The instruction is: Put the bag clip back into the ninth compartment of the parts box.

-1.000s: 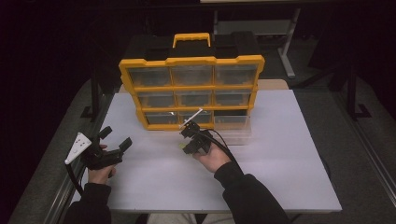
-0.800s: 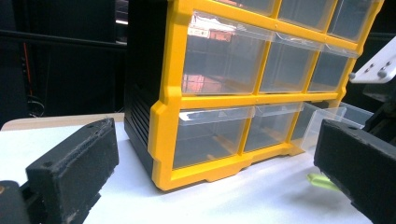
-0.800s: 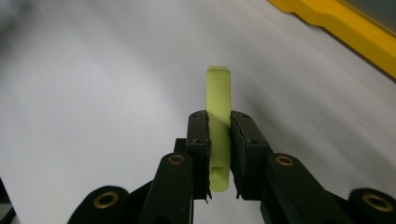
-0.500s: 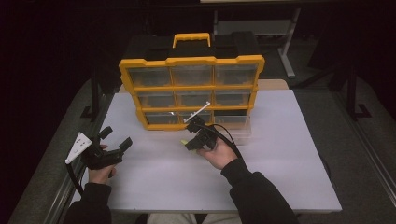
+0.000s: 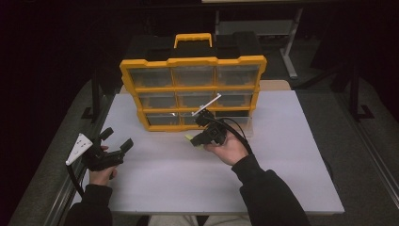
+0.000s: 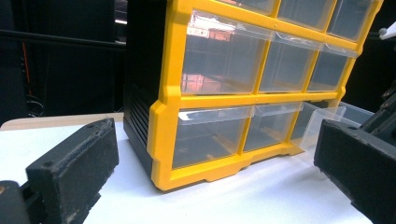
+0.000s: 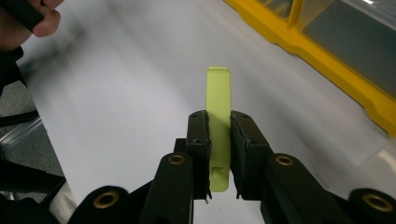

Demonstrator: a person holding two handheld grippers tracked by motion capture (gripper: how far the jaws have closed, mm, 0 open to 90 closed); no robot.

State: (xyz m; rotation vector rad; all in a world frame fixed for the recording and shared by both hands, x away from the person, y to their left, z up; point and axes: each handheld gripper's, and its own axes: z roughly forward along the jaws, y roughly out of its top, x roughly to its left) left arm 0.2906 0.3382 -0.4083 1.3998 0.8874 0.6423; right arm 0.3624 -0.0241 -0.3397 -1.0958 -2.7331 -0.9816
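Observation:
A yellow and black organizer (image 5: 193,92) with clear drawers stands upright at the back of the white table (image 5: 291,160); the left gripper view has it close up (image 6: 243,93). My right gripper (image 5: 194,139) is in front of it, raised off the table, shut on a flat lime-green clip (image 7: 219,126) that sticks out past the pads. That green clip (image 5: 189,137) shows as a small tip in the high view. At the table's left edge my left gripper (image 5: 116,140) stands open with nothing between its jaws, pointing toward the organizer.
A clear drawer (image 6: 327,119) is pulled out at the organizer's lower right, resting on the table (image 5: 237,123). The table's left edge and a metal rail (image 5: 61,197) run beside my left hand.
My right gripper has lifted and drifted rightward with the green clip in it. The left gripper has stayed put.

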